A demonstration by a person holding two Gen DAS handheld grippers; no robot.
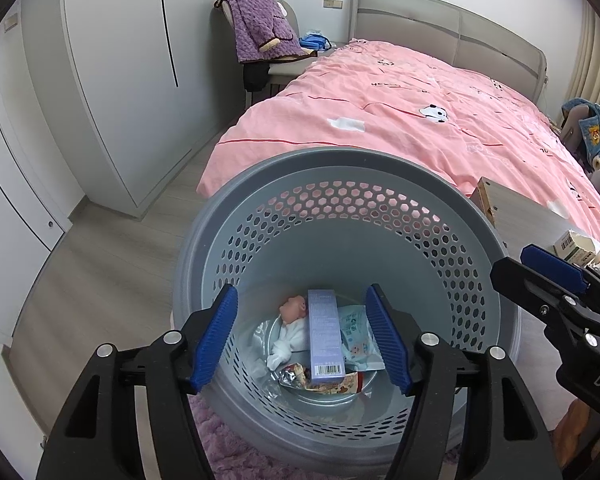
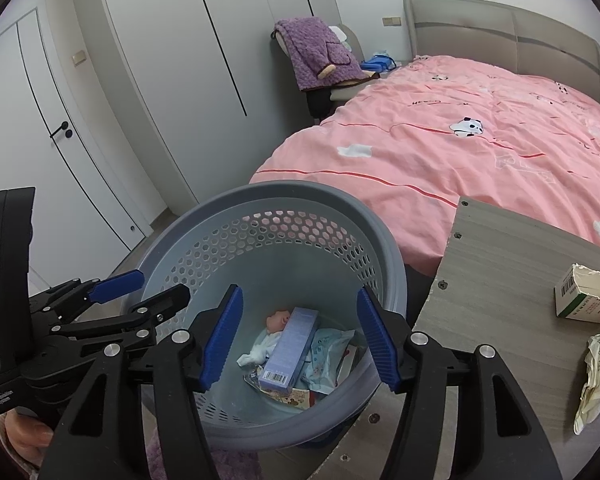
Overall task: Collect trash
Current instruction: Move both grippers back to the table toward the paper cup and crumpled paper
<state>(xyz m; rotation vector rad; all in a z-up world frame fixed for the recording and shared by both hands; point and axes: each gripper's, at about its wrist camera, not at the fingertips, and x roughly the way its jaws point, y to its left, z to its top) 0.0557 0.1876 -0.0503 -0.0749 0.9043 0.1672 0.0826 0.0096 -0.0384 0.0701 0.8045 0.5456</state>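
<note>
A grey perforated waste basket (image 1: 340, 160) stands on the floor beside a wooden table (image 2: 500, 264). At its bottom lie a lilac carton (image 1: 325, 340), a white tissue (image 1: 288, 346), a pale blue wipes packet (image 1: 358, 338) and a snack wrapper (image 1: 332, 386). My left gripper (image 1: 302, 336) hangs open over the basket's mouth with nothing between its blue pads. Just to its right, my right gripper (image 2: 298, 336) is also open and empty above the basket. On the table lie a torn green-and-white carton (image 2: 584, 298) and crumpled paper (image 2: 598, 376).
A bed with a pink duvet (image 1: 420, 120) fills the space behind the basket. White wardrobes (image 1: 120, 80) line the left wall, and a chair with a purple blanket (image 1: 260, 28) stands at the bed's head. A purple rug (image 1: 236, 440) lies under the basket.
</note>
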